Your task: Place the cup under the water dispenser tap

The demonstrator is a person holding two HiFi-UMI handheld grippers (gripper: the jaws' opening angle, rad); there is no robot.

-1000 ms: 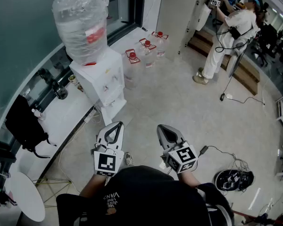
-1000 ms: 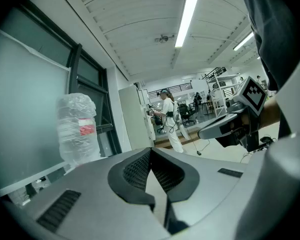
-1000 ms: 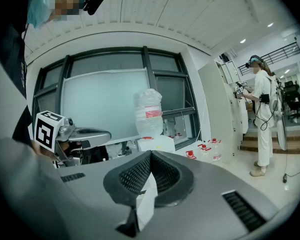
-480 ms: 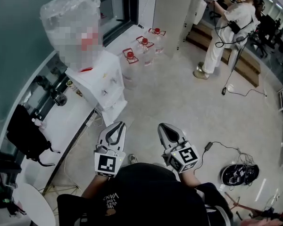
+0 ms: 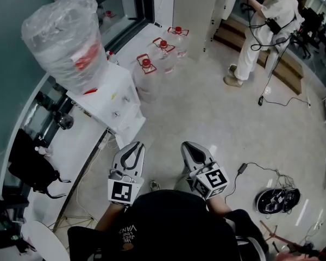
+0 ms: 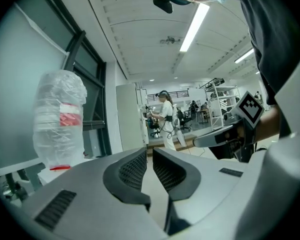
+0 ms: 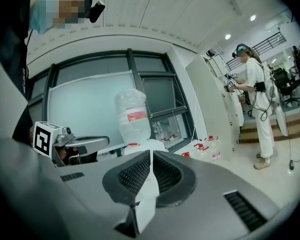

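Fingers (image 6: 132, 169) of left gripper (image 6: 149, 152): drawn together with only a sliver of gap between the ribbed pads, nothing between them. Seen from the head view, the left gripper (image 5: 136, 144) is held level over the floor, pointing away from the person.

Fingers (image 7: 135, 174) of right gripper (image 7: 150, 154): tips meeting, nothing between them. From the head view, the right gripper (image 5: 186, 145) sits just beside the left one, parallel to it.

Marker cubes (image 5: 212, 181): one at the rear of each gripper, close to the person's chest.

Water dispenser (image 5: 117, 99): white cabinet, ahead and to the left of the left gripper, well apart from both grippers. Its taps are too small to make out.

Bottle (image 5: 62, 37): large, wrapped in clear plastic with a red label, upside down on top of the dispenser.

Cup: cannot be picked out in any view.

Counter (image 5: 70, 145): white, running along the window wall left of the dispenser.

Black bag (image 5: 30, 162): on the counter's near end.

Jugs (image 5: 160, 50): three, clear with red caps, on the floor beyond the dispenser.

Second person (image 5: 261, 31): in white, standing far across the room.

Cables (image 5: 261, 170): loose on the floor to the right.
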